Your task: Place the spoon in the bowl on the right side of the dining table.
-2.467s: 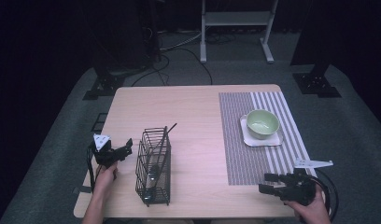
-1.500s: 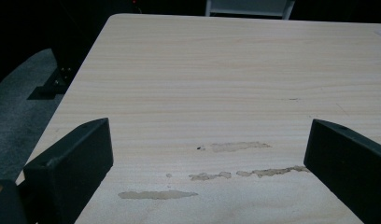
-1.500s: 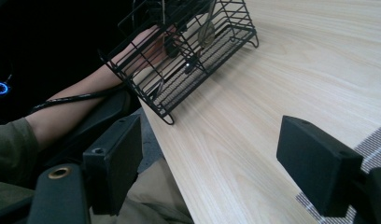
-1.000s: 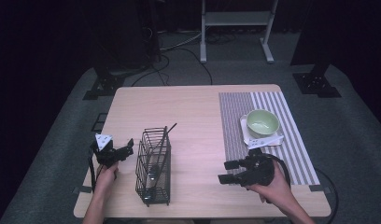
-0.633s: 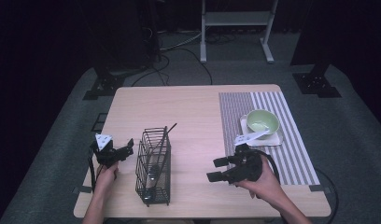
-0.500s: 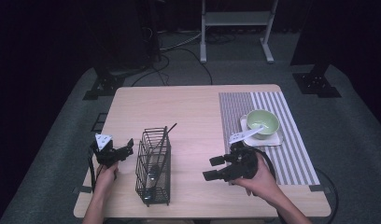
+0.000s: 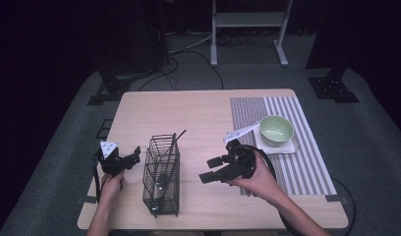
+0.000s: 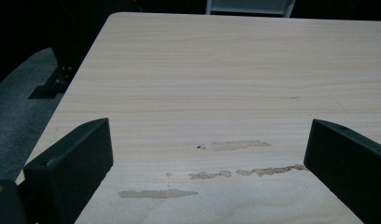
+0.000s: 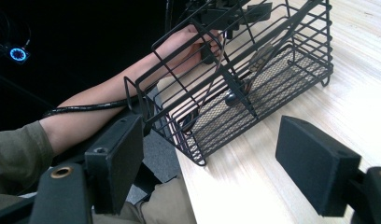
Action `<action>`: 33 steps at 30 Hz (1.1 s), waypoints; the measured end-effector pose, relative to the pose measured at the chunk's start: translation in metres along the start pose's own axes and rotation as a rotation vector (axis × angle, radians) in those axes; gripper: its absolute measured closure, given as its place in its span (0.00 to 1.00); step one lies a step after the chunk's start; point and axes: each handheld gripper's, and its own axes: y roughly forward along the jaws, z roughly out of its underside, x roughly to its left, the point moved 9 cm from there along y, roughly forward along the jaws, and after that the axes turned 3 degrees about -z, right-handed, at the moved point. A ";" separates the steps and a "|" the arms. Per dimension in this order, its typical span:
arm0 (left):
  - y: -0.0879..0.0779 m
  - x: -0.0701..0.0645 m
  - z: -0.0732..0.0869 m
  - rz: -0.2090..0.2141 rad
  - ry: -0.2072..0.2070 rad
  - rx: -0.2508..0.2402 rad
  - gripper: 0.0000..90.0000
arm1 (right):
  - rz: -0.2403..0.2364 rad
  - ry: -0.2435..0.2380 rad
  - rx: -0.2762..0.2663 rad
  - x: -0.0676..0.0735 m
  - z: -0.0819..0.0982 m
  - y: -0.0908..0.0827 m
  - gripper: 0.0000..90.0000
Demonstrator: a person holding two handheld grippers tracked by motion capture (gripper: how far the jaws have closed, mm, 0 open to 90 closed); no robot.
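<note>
Two hand-held grippers are at work, and I go view by view.

From the high view, I see my right hand-held gripper [image 7: 214,168] just right of the wire basket [image 7: 161,174], jaws spread and pointing toward it, nothing between them. The basket stands on the worktop [image 7: 198,113] near its front edge, with a dark utensil [image 7: 175,142] leaning out of its top. My right forearm comes in from the bottom right, the wrist turned so the jaws lie nearly level. My left hand-held gripper [image 7: 126,161] waits just left of the basket, apart from it, held low. A green bowl [image 7: 276,130] sits on the striped mat [image 7: 287,147], well apart from the work.

In the left gripper view, the jaws are wide apart over bare wood with some pale marks [image 8: 235,145]; they hold nothing.

In the right gripper view, the basket [image 9: 254,79] is ahead and a little left of the gap between my spread jaws, and some utensils [image 9: 235,98] lie inside it. Behind the basket I see my left arm [image 9: 109,102].

I judge the step is to reach into the basket for a utensil. To do it well, I should lift the right wrist, come down from above the open top, and close on one handle only, so the wires do not catch a jaw. The left one could steady the basket.
</note>
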 end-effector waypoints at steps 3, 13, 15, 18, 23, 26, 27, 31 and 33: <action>0.000 0.000 0.000 -0.001 -0.003 0.000 0.00 | -0.003 -0.002 0.004 0.000 -0.003 0.003 0.25; 0.000 0.000 0.000 -0.001 0.001 0.003 0.00 | -0.018 0.010 0.028 -0.003 -0.012 0.017 0.27; 0.000 0.000 0.000 -0.001 -0.001 0.003 0.00 | -0.024 0.007 0.028 -0.003 -0.015 0.021 0.27; 0.000 0.000 0.000 -0.001 -0.001 0.004 0.00 | -0.025 0.006 0.030 -0.003 -0.017 0.023 0.27; 0.000 0.000 0.000 -0.001 0.000 0.003 0.00 | -0.024 0.007 0.037 -0.006 -0.023 0.030 0.27; 0.000 0.000 0.001 -0.002 0.000 0.005 0.00 | -0.023 0.008 0.040 -0.006 -0.025 0.033 0.28; 0.000 0.000 0.000 -0.004 -0.002 0.005 0.00 | -0.024 0.006 0.042 -0.006 -0.026 0.034 0.29; 0.000 0.001 0.000 -0.003 -0.010 0.004 0.00 | -0.030 0.008 0.047 -0.006 -0.031 0.039 0.29; 0.000 0.000 0.000 -0.002 -0.009 0.004 0.00 | -0.031 0.007 0.046 -0.007 -0.031 0.040 0.29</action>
